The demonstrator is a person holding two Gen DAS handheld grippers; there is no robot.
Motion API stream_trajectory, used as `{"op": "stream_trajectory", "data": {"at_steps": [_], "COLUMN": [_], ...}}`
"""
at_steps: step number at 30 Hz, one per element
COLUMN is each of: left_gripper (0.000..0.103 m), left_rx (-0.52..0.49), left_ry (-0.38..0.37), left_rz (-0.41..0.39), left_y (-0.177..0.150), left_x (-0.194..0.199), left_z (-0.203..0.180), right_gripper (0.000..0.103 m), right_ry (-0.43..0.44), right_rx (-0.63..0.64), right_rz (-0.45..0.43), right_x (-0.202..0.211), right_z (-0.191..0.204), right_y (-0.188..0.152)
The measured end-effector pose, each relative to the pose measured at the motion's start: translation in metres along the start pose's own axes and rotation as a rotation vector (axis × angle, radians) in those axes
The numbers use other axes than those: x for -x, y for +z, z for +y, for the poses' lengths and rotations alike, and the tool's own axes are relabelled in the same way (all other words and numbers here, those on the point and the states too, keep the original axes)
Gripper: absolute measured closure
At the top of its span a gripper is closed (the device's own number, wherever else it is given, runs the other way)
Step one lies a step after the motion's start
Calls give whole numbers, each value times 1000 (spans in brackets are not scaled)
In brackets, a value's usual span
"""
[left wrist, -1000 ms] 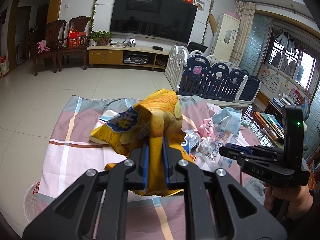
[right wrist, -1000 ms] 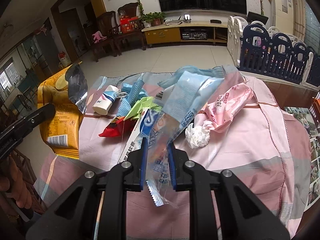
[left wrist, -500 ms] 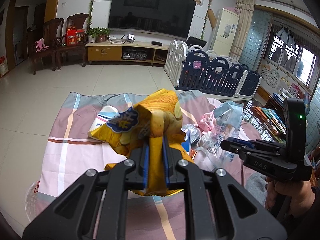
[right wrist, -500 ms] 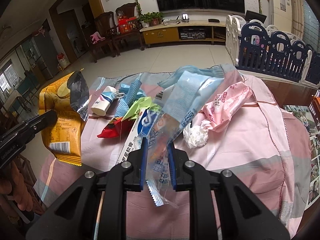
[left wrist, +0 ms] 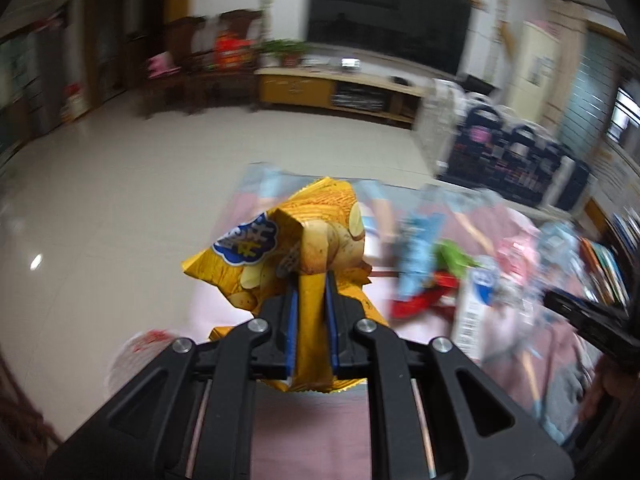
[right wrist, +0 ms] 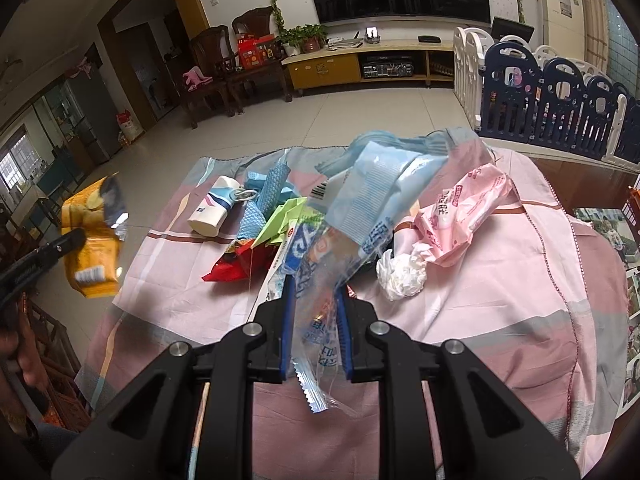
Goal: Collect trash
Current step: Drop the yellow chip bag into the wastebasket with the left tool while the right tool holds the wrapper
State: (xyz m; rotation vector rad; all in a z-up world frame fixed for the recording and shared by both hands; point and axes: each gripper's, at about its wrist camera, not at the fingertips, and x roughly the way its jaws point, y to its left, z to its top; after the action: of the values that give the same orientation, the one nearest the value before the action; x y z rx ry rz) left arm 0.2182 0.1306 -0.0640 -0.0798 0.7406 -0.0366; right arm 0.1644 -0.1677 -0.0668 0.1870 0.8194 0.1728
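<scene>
A pink-and-grey checked cloth (right wrist: 500,320) covers the desk, soft and wrinkled, and the trash sits heaped on its far half. Off its left edge, over the tiled floor (right wrist: 360,120), the left tool (left wrist: 311,304) is clamped on one yellow chip bag (left wrist: 304,248), crinkled foil with a blue logo patch, the bag pinched between the blue pads and sticking up and forward of the fingertips. From the right wrist camera that same bag hangs out beyond the cloth's left edge, well apart from the pile. The left view is smeared with motion blur, so the pile's details there are hard to read.

The right tool (right wrist: 316,300) is closed on one clear plastic wrapper (right wrist: 360,216) printed in pale blue, thin film with a serrated end trailing down between the fingers; it rises from the pads up over the heap.

In the pile: one pink plastic bag (right wrist: 464,212), puffy, just beside one crumpled white tissue ball (right wrist: 402,272). One green folded paper (right wrist: 284,220) lies over one red wrapper (right wrist: 232,264). One blue mesh piece (right wrist: 266,200) sits next to one white cylindrical cup (right wrist: 212,212) lying on its side.
</scene>
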Motion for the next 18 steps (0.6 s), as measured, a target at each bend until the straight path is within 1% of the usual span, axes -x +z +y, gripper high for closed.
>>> {"op": "stream_trajectory", "data": {"at_steps": [2, 3, 5, 6, 7, 8, 9, 10, 11, 13, 15, 16, 17, 18], "left_gripper": [90, 89, 87, 87, 81, 66, 56, 38, 29, 28, 28, 25, 20, 16], "left_rx": [73, 103, 153, 185, 205, 225, 238, 253, 275, 304, 324, 326, 327, 323], "left_ry": [125, 187, 284, 320, 338, 356, 370, 384, 400, 422, 447, 453, 449, 441], "left_rz": [25, 56, 109, 144, 172, 206, 225, 238, 235, 205, 107, 31, -68, -158], "left_y": [1, -1, -7, -12, -15, -20, -23, -25, -25, -24, -14, -8, -2, 2], "left_x": [-1, -3, -7, -10, -13, -16, -19, -20, -19, -12, 5, 20, 39, 58], "left_z": [40, 62, 96, 113, 122, 133, 140, 145, 150, 150, 143, 136, 127, 117], "right_gripper": [83, 83, 83, 83, 83, 83, 83, 83, 83, 83, 83, 83, 83, 83], "right_ry": [8, 12, 17, 23, 28, 33, 40, 47, 58, 80, 105, 133, 158, 183], "right_rx": [1, 1, 2, 6, 12, 23, 33, 44, 57, 88, 120, 137, 157, 196], "right_rz": [8, 12, 19, 22, 22, 23, 27, 28, 28, 29, 32, 34, 39, 43], "right_x": [-2, -4, -7, -8, -9, -9, -10, -11, -11, -11, -11, -10, -10, -11], "right_z": [2, 3, 6, 8, 10, 14, 17, 21, 26, 36, 49, 60, 71, 88], "right_y": [0, 0, 0, 0, 0, 0, 0, -1, -2, -4, -7, -9, -12, -15]}}
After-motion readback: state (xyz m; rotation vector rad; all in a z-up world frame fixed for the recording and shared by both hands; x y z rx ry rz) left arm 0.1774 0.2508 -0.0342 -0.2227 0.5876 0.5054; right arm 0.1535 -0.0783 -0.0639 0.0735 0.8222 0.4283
